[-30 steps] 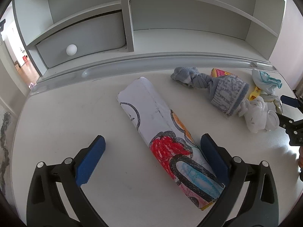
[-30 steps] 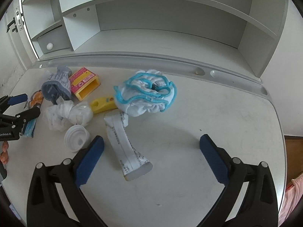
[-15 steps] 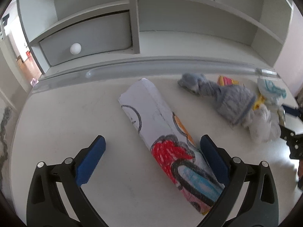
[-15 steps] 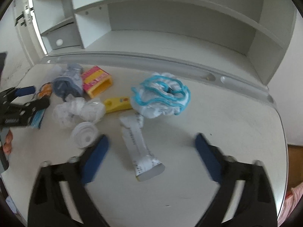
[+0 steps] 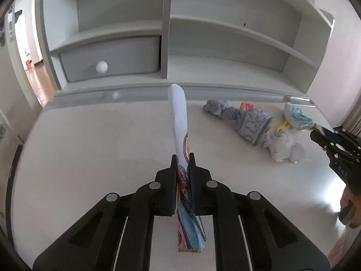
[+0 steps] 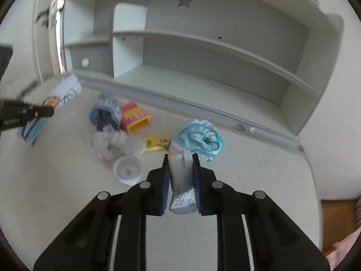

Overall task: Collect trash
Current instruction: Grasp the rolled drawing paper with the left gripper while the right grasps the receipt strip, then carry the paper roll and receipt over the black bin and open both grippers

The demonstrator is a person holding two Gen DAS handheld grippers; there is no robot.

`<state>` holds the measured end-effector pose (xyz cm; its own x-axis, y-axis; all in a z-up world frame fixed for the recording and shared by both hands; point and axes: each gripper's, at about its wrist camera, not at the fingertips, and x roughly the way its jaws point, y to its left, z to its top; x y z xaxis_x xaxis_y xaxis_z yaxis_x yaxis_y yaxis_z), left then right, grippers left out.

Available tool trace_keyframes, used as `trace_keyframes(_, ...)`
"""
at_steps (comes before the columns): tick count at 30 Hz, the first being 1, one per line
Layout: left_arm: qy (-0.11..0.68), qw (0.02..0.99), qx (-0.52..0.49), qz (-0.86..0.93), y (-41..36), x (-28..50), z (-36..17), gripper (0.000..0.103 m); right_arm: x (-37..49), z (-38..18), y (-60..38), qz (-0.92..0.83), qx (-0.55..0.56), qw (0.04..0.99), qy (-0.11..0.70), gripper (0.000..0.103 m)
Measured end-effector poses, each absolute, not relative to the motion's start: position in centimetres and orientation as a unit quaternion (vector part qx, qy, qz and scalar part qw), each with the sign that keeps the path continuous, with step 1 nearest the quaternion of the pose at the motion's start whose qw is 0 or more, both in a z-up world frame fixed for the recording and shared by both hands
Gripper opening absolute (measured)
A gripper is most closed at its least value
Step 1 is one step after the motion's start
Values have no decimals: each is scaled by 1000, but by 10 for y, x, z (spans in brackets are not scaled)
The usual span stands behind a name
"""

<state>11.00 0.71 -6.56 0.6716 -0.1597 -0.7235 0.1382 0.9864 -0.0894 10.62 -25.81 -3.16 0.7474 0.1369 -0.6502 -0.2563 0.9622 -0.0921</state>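
White desk (image 5: 90,158): left gripper (image 5: 182,171) clamps drawing roll (image 5: 180,122) pointing toward shelves; right gripper (image 6: 180,169) clamps carton (image 6: 181,169) lengthwise.

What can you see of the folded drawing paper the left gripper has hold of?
The folded drawing paper is a long, flattened sheet, white at its far end, with red, blue and black crayon-like drawing toward the near end. The left gripper is shut on it partway along, holding it edge-up and pointing toward the shelf unit. Its near end sticks out behind the pads. Whether it touches the desk cannot be told.
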Motion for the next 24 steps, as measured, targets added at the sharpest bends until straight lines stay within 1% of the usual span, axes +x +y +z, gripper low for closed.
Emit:
trace_keyframes(4,371,924,-8,-89,4,95,-42,6,100,-28,-285,131,-7,930,343,19)
trace_keyframes(6,350,930,-8,-106,-4,85,-24,6,88,-19,-300,149,33,930,334,19)
trace_keyframes(8,336,932,-16,-135,-19,75,-8,6,72,-8,-313,149,50,934,321,19)
trace_keyframes(10,322,926,8,-195,-61,58,7,6,50,6,-332,135,55,941,304,19)
trace_keyframes(13,315,899,51,-299,-139,28,11,6,6,26,-372,78,50,955,281,19)
trace_keyframes(16,324,850,82,-408,-220,-8,-1,6,-52,39,-427,4,68,961,269,19)
trace_keyframes(19,330,791,125,-500,-294,-57,-18,6,-114,35,-484,-73,100,951,282,19)
trace_keyframes(21,338,753,152,-544,-332,-88,-36,6,-155,18,-519,-119,127,937,302,19)
trace_keyframes(23,357,714,183,-574,-368,-117,-67,6,-182,-11,-547,-142,168,917,332,19)
trace_keyframes(24,383,686,200,-585,-390,-133,-97,6,-195,-34,-562,-147,201,903,350,19)
